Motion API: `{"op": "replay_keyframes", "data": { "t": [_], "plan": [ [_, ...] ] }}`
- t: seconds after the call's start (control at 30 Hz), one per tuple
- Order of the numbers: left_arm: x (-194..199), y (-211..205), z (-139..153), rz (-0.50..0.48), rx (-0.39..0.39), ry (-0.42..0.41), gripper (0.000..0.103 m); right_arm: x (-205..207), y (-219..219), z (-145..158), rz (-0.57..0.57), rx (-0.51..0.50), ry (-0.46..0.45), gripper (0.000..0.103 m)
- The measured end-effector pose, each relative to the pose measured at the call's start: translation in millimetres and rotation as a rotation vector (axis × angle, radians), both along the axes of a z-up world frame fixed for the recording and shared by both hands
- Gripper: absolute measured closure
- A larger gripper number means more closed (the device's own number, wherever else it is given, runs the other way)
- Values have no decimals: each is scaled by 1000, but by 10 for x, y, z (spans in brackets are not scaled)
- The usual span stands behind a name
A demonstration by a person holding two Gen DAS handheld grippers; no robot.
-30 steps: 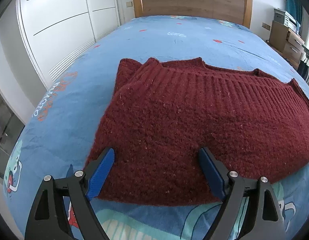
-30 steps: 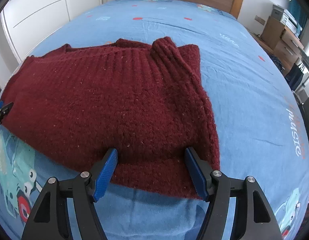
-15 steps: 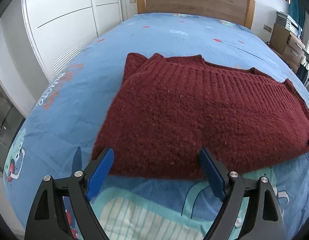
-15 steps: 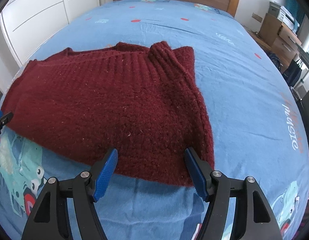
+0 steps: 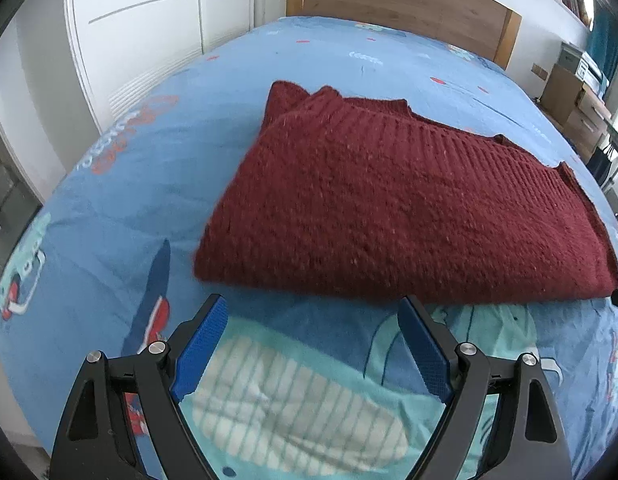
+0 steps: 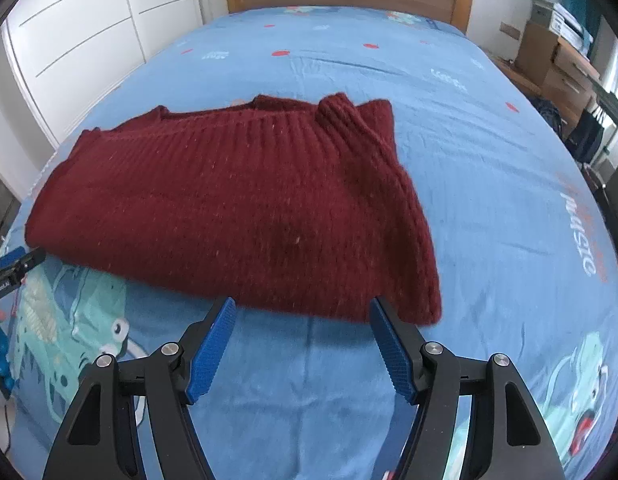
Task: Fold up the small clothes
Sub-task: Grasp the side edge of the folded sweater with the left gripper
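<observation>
On blue bedsheet [image 6: 489,208]: orange-white lettering [image 6: 581,236], unreadable.

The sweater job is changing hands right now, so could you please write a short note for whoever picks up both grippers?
Left gripper: open, empty, just short of the sweater's near edge, over the bed sheet.
Right gripper: open, empty, at the near edge close to the sweater's right corner, not gripping it.
Sweater: dark red knit, lying folded in a flat, wide stack in the middle of the bed; ribbed edge at the far side, a ribbed cuff sticking up at the far right.
Done: at least one fold; both grippers are off it.
Left: probably fold it across once more and tuck the cuff; no other clothes in view.
</observation>
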State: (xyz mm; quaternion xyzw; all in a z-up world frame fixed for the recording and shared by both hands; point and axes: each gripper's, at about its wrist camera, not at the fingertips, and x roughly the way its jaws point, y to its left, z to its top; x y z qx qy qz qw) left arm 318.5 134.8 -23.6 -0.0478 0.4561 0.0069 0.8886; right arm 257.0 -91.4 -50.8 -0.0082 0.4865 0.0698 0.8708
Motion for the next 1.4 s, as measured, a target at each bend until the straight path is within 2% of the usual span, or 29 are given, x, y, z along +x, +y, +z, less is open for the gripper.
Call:
{"op": "replay_keyframes", "data": {
  "t": [0.27, 0.37, 0.57, 0.67, 0.83, 1.0, 1.2, 1.33, 1.4],
  "plan": [
    [-30, 63, -90, 17, -62, 38, 19, -198, -28, -86, -18, 23, 27, 32],
    [-27, 106, -124, 25, -107, 50, 19, -258, -55, -105, -29, 42, 31, 32],
    [77, 353, -199, 87, -333, 58, 19, -348, -133, -180, -49, 67, 46, 32],
    [150, 449, -180, 118, -379, 38, 19, -367, -191, -198, -58, 69, 47, 32],
    [318, 645, -185, 181, -508, 18, 19, -383, -301, -198, -78, 79, 45, 32],
    [432, 841, -209, 237, -654, -2, 19, -388, -410, -222, -96, 96, 48, 32],
    [546, 1108, -281, 290, -874, -20, 20, -389, -498, -276, -108, 110, 57, 32],
    [656, 1201, -292, 302, -907, -19, 22, -398, -540, -284, -116, 118, 52, 32],
    [688, 1256, -320, 312, -922, -13, 31, -402, -564, -278, -120, 123, 49, 32]
  ]
}}
